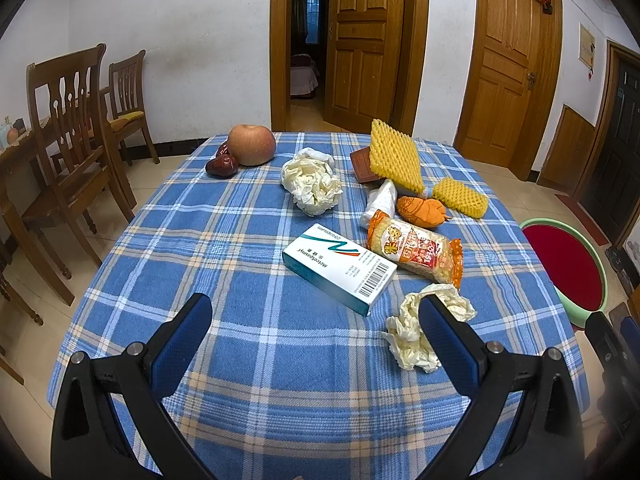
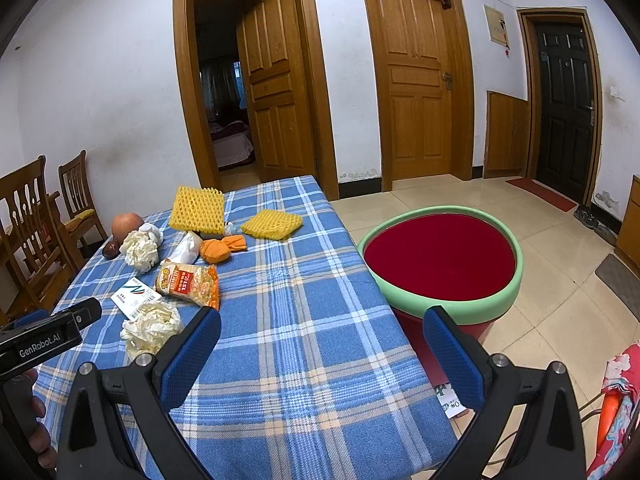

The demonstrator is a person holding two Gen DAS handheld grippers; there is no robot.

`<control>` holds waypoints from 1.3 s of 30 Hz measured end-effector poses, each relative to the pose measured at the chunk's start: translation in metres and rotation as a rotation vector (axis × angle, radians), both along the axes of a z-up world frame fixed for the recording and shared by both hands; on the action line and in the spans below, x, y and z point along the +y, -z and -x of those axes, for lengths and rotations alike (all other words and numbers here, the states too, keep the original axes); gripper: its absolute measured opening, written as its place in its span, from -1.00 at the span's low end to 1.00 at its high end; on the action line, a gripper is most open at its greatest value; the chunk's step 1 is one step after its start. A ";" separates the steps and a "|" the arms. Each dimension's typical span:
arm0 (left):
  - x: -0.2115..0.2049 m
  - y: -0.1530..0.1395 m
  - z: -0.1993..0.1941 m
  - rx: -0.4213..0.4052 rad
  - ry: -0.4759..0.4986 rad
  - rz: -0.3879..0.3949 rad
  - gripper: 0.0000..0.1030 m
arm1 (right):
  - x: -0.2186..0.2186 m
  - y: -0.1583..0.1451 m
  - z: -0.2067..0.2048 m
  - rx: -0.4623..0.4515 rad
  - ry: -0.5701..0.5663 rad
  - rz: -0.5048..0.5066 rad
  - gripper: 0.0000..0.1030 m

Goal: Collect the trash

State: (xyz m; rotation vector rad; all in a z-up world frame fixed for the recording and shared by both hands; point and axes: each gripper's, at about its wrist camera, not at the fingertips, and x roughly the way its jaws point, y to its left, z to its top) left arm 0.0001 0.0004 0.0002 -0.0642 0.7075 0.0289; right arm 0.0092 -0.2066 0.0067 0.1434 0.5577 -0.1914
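Note:
On the blue plaid tablecloth (image 1: 248,360) lies scattered rubbish: a crumpled tissue (image 1: 416,332) near the front, a larger tissue ball (image 1: 312,184) farther back, a white and teal medicine box (image 1: 340,268), an orange snack packet (image 1: 416,254), an orange peel (image 1: 422,210) and two yellow foam fruit nets (image 1: 394,156) (image 1: 460,196). My left gripper (image 1: 316,308) hovers open over the near table, its right finger just in front of the near tissue. My right gripper (image 2: 322,326) is open above the table's right edge. The red bin with a green rim (image 2: 440,260) stands beside the table.
An apple (image 1: 252,144) and red dates (image 1: 222,166) sit at the far left of the table. A brown box (image 1: 362,166) lies behind the foam nets. Wooden chairs (image 1: 76,128) stand to the left. Tiled floor (image 2: 540,248) and wooden doors (image 2: 416,80) lie beyond.

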 end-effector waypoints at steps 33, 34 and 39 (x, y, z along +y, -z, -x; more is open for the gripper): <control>-0.005 0.013 -0.003 0.041 0.034 0.016 0.97 | -0.007 0.004 0.001 0.002 0.004 -0.009 1.00; -0.006 0.015 -0.003 0.046 0.042 0.015 0.97 | -0.009 0.003 0.000 0.002 0.005 -0.010 1.00; -0.016 0.024 -0.009 0.077 0.082 0.017 0.97 | -0.019 0.003 0.001 0.010 0.013 -0.019 1.00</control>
